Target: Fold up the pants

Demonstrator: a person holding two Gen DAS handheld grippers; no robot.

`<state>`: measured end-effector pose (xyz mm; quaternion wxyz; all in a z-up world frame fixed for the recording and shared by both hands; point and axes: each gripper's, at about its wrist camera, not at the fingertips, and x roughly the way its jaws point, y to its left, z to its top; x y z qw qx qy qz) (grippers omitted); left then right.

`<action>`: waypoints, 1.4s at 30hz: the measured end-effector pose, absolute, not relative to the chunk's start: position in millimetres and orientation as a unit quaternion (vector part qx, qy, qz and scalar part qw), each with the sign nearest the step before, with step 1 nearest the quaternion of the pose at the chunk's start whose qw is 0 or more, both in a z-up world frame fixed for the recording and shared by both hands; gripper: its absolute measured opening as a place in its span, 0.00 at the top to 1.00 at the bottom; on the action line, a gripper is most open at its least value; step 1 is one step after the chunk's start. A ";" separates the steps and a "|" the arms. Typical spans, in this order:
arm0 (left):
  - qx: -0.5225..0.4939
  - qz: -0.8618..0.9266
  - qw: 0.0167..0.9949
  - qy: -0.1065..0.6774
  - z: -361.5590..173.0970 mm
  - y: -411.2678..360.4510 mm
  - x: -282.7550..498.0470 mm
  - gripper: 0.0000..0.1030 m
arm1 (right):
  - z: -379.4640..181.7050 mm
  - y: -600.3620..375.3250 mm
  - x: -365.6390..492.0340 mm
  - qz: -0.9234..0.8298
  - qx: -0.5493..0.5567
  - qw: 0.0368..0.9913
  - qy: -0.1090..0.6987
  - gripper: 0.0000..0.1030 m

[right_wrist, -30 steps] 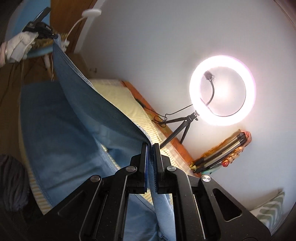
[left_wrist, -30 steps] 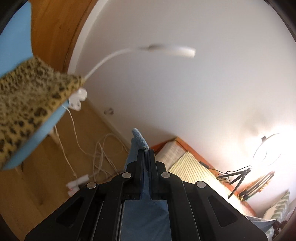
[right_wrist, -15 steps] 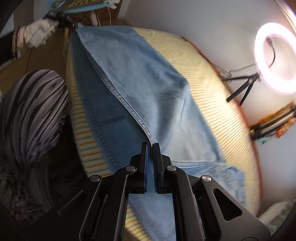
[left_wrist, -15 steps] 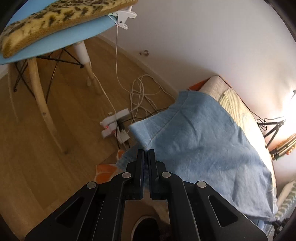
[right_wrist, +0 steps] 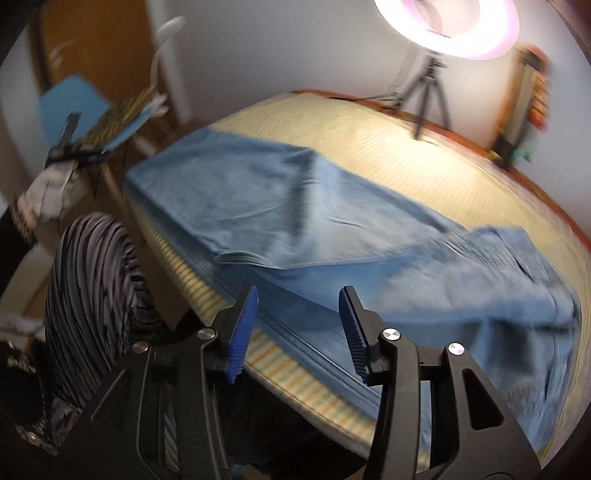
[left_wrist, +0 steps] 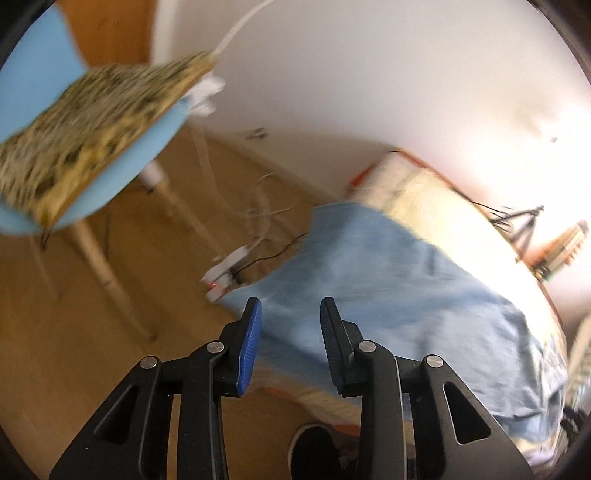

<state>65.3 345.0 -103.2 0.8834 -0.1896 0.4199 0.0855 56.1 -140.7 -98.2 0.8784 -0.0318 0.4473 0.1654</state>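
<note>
Light blue denim pants lie spread along the striped yellow mattress, one leg folded over the other. In the left wrist view the pants drape over the mattress end near the floor. My left gripper hovers just above that leg end, its jaws opening, and nothing is pressed between its blue pads. My right gripper hangs over the near seam of the pants at the mattress edge. Its jaws are opening too and hold nothing. The left gripper also shows far left in the right wrist view, held by a gloved hand.
A blue chair with a leopard cushion stands on the wooden floor beside a power strip and cables. A lit ring light on a tripod stands at the wall. A person's striped trouser leg is at the bed edge.
Both grippers, shut on the denim before, now stand open with the cloth released. The pants, held up a second ago, now lie flat on the mattress. Both views have tilted.
</note>
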 end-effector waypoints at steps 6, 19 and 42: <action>-0.143 -0.024 0.906 0.398 -40.6 264.8 103.5 0.70 | -86.6 -210.8 44.3 0.077 0.033 0.898 0.431 0.54; -0.062 -0.266 0.867 0.416 24.5 51.6 180.2 0.56 | -82.9 -338.2 13.6 -0.126 0.160 0.900 0.386 0.42; -0.069 -0.362 0.730 0.576 -133.7 -234.1 238.7 0.45 | -118.6 -443.0 -20.1 -0.220 0.241 0.868 0.374 0.42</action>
